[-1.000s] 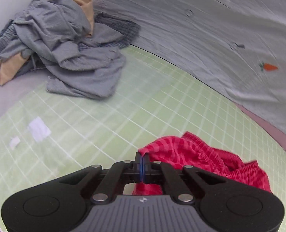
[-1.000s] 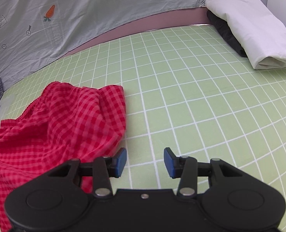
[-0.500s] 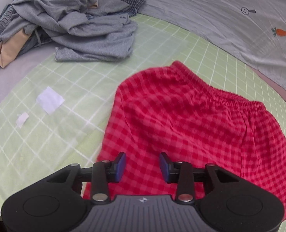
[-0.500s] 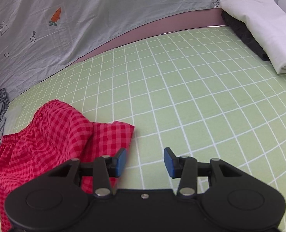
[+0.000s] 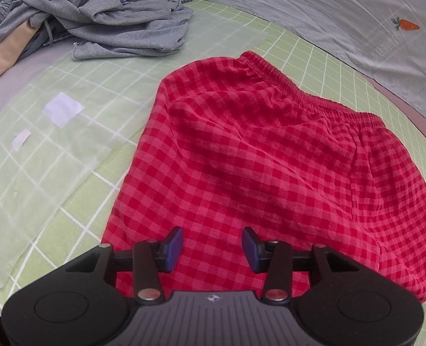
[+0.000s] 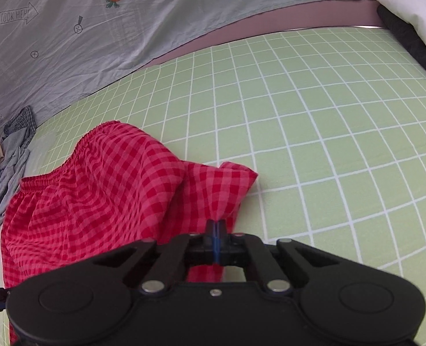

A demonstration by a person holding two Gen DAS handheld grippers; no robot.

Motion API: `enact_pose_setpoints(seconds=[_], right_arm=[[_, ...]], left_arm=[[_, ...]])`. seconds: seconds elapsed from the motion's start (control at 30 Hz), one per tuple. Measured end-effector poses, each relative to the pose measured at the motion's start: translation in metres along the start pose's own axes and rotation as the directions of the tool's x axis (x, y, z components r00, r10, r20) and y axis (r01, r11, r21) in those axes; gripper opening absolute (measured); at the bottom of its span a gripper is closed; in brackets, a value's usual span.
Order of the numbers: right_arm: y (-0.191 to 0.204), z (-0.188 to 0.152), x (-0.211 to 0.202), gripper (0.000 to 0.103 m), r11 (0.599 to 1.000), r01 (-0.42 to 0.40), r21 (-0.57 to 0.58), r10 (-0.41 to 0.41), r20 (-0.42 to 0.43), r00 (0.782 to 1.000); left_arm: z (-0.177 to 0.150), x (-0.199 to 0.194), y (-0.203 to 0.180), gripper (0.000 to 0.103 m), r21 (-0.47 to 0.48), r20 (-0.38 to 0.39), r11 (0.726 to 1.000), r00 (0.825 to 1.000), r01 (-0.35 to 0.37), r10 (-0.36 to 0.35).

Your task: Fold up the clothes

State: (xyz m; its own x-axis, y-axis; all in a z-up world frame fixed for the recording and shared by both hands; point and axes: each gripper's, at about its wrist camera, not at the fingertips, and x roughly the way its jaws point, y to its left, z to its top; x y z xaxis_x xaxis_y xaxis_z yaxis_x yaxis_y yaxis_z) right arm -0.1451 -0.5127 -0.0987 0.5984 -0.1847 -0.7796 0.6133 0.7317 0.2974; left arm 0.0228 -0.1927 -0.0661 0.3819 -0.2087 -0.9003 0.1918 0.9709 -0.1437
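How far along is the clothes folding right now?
Done: a folded white item sits on a dark one at the mat's far corner. In hand: the red checked shorts lie spread on the green grid mat, not yet folded; the right gripper pinches one corner, while the left gripper hangs over the fabric, its jaws opening. Left: folding these shorts, then the rumpled grey pile.

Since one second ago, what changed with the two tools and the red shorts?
The left tool released the red checked shorts, now spread flat; its jaws are opening. The right tool closed on the shorts' corner. The grey clothes pile stayed put.
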Motion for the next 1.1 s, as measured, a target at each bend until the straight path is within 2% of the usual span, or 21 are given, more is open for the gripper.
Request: enact_pose_setpoints(seconds=[0.23, 0.33, 0.47, 0.53, 0.6, 0.63, 0.67, 0.73, 0.77, 0.87, 0.93, 1.1], right_arm=[[-0.04, -0.013, -0.07, 0.0, 0.993, 0.066, 0.098, -0.078, 0.117, 0.99], [-0.059, -0.02, -0.107, 0.0, 0.983, 0.119, 0.142, -0.142, 0.161, 0.977], [-0.076, -0.022, -0.146, 0.0, 0.973, 0.144, 0.18, -0.183, 0.218, 0.959], [-0.076, -0.019, -0.152, 0.0, 0.975, 0.133, 0.18, -0.175, 0.241, 0.955], [-0.071, -0.016, -0.145, 0.001, 0.981, 0.126, 0.15, -0.158, 0.223, 0.962], [-0.069, -0.016, -0.136, 0.002, 0.98, 0.155, 0.129, -0.177, 0.188, 0.966], [-0.066, -0.017, -0.126, 0.008, 0.977, 0.184, 0.107, -0.199, 0.152, 0.968], [-0.061, -0.022, -0.115, 0.021, 0.963, 0.25, 0.102, -0.262, 0.121, 0.958], [-0.059, -0.024, -0.117, 0.034, 0.962, 0.255, 0.098, -0.266, 0.129, 0.955], [-0.049, -0.021, -0.122, 0.048, 0.964, 0.259, 0.049, -0.264, 0.196, 0.944], [-0.041, -0.014, -0.121, 0.053, 0.965, 0.263, 0.001, -0.257, 0.223, 0.94], [-0.023, 0.006, -0.102, 0.055, 0.975, 0.211, -0.062, -0.192, 0.23, 0.954]], left_arm=[[-0.023, -0.01, -0.009, 0.047, 0.045, -0.016, 0.999, 1.0, 0.017, -0.016], [-0.034, -0.012, -0.011, 0.047, 0.066, -0.027, 0.997, 0.999, 0.026, -0.024], [-0.048, -0.014, -0.014, 0.047, 0.093, -0.045, 0.995, 0.999, 0.03, -0.026], [-0.055, -0.015, -0.014, 0.047, 0.099, -0.05, 0.995, 0.998, 0.028, -0.023], [-0.059, -0.018, -0.012, 0.047, 0.1, -0.047, 0.995, 0.999, 0.023, -0.018], [-0.06, -0.02, -0.01, 0.047, 0.099, -0.042, 0.995, 0.999, 0.019, -0.015], [-0.061, -0.022, -0.009, 0.047, 0.097, -0.035, 0.995, 0.999, 0.015, -0.012], [-0.061, -0.028, -0.008, 0.047, 0.101, -0.011, 0.995, 1.0, 0.002, -0.001], [-0.059, -0.03, -0.008, 0.047, 0.103, 0.001, 0.995, 1.0, -0.003, 0.003], [-0.051, -0.034, -0.009, 0.047, 0.108, 0.026, 0.994, 1.0, -0.01, 0.007], [-0.044, -0.034, -0.011, 0.047, 0.112, 0.039, 0.994, 0.999, -0.01, 0.006], [-0.019, -0.028, -0.025, 0.047, 0.149, 0.076, 0.989, 0.997, -0.005, -0.006]])
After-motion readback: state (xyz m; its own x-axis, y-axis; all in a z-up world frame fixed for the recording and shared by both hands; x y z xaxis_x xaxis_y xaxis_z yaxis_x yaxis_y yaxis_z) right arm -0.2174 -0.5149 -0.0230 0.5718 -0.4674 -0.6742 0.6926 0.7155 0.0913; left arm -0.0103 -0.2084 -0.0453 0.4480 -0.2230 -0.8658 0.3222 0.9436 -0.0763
